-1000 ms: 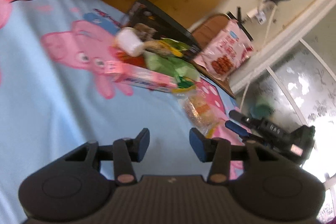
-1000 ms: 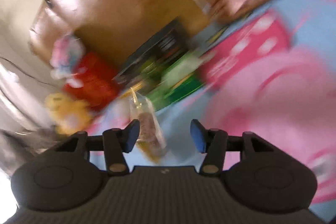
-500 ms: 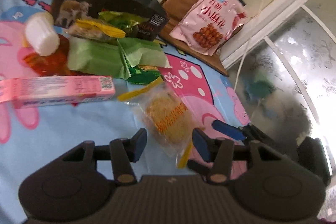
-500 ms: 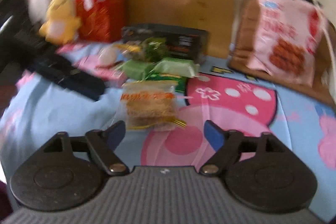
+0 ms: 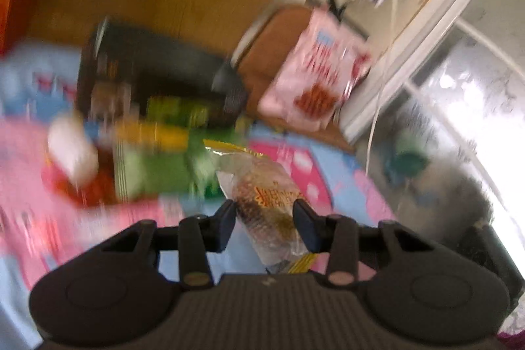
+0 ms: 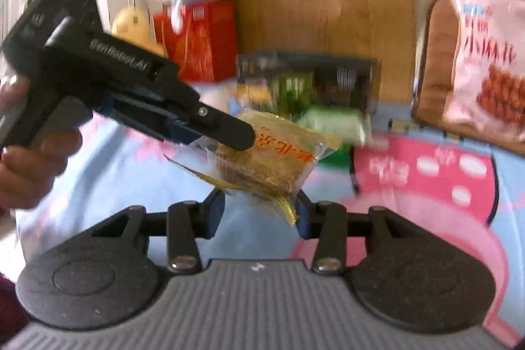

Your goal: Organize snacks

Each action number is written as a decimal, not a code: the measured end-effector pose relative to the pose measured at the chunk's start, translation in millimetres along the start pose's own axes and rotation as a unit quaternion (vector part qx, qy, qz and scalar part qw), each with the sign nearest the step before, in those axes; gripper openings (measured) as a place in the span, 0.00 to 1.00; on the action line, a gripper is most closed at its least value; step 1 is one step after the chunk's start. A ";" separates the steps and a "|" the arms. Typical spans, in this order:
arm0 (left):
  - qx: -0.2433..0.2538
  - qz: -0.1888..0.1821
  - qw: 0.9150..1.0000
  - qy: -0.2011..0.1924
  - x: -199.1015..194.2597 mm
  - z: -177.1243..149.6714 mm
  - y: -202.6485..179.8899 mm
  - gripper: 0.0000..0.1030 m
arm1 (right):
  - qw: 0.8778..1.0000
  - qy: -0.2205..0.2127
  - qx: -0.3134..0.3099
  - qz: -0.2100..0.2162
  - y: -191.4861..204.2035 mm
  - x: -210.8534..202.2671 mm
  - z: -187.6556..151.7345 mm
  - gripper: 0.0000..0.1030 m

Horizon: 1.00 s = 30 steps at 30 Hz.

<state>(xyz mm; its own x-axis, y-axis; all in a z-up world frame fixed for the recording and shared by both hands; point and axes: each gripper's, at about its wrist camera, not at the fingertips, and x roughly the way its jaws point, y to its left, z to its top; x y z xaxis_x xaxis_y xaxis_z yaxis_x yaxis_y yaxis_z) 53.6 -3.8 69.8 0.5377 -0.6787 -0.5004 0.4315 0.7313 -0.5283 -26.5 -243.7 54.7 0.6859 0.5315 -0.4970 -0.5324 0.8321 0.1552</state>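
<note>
A clear snack packet [image 6: 272, 159] with a brown cake inside and orange print hangs above the blue and pink mat [image 6: 426, 173]. My left gripper [image 5: 265, 227] comes in from the left of the right wrist view, its jaws closing, with its pads on the packet [image 5: 265, 192]. My right gripper [image 6: 259, 212] sits just under the packet. Its jaws are closing too, and the packet's lower gold-sealed edge lies between them. I cannot see a firm pinch there. A person's hand [image 6: 26, 159] holds the left gripper's handle.
Behind the packet lie green packets [image 6: 334, 120] and a black box [image 6: 308, 74]. A big pink bag [image 6: 485, 71] leans on a brown cushion at right. A red box [image 6: 200, 41] and plush toys [image 6: 134, 22] stand by the wooden board. A white tub [image 5: 72, 150] lies left.
The packet lay flat on the mat; now the left gripper has closed on it and lifted it. The right gripper's jaws have narrowed around its lower edge.
</note>
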 end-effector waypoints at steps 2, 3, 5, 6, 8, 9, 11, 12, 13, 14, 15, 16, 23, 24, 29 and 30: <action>0.016 0.000 0.999 -0.031 -7.3 22.7 -1.9 0.38 | 0.999 -0.031 0.003 -0.004 0.1 2.1 17.3 0.45; 0.027 0.002 0.999 -0.045 -8.6 35.9 -1.0 0.38 | 0.999 -0.046 0.005 -0.004 0.5 4.3 27.5 0.45; 0.033 0.011 0.997 -0.064 -3.2 59.7 4.0 0.38 | 0.997 -0.071 0.004 -0.005 -3.7 16.3 49.1 0.45; 0.034 0.017 0.997 -0.071 1.7 71.2 8.7 0.38 | 0.997 -0.079 0.001 -0.010 -6.2 25.9 60.5 0.45; 0.031 0.037 0.996 -0.076 17.3 91.4 22.8 0.38 | 0.996 -0.089 -0.003 -0.022 -11.4 50.6 80.7 0.45; 0.025 0.046 0.996 -0.074 27.0 99.9 31.4 0.38 | 0.996 -0.087 -0.002 -0.026 -15.4 65.7 90.2 0.46; 0.009 0.060 0.996 -0.068 44.4 109.6 50.3 0.40 | 0.997 -0.074 0.016 -0.035 -23.6 91.1 103.7 0.47; 0.000 0.069 0.995 -0.066 52.6 113.2 59.1 0.40 | 0.997 -0.069 0.024 -0.040 -27.7 104.1 107.9 0.48; -0.006 0.080 0.995 -0.065 57.9 114.9 65.9 0.40 | 0.996 -0.067 0.027 -0.048 -31.3 116.5 110.3 0.48; -0.010 0.088 0.994 -0.067 59.1 114.0 70.7 0.40 | 0.996 -0.065 0.028 -0.058 -34.0 126.4 110.5 0.49; -0.012 0.089 0.993 -0.072 56.9 111.3 73.3 0.40 | 0.995 -0.065 0.032 -0.068 -35.4 131.2 109.3 0.49; -0.013 0.083 0.993 -0.079 52.0 108.3 76.3 0.40 | 0.994 -0.069 0.041 -0.074 -39.4 132.3 107.9 0.50; -0.064 0.064 0.992 -0.091 9.4 75.3 98.6 0.41 | 0.992 -0.079 0.093 -0.018 -58.1 101.9 95.6 0.50; -0.071 0.064 0.992 -0.087 7.0 70.3 99.3 0.41 | 0.992 -0.071 0.101 -0.001 -59.4 101.1 93.2 0.50; -0.085 0.064 0.992 -0.066 7.7 49.7 98.0 0.41 | 0.990 -0.050 0.131 -0.020 -57.9 86.3 72.7 0.49; -0.085 0.068 0.993 -0.056 14.2 48.5 96.8 0.41 | 0.989 -0.045 0.135 -0.032 -57.7 84.2 68.6 0.49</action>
<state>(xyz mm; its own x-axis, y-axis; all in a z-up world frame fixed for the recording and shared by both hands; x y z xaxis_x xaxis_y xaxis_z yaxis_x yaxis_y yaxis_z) 138.1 60.7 44.8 0.6636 -0.5561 -0.5005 0.2265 0.7869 -0.5741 96.0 -236.2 62.5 0.7615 0.4783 -0.4375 -0.3424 0.8699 0.3551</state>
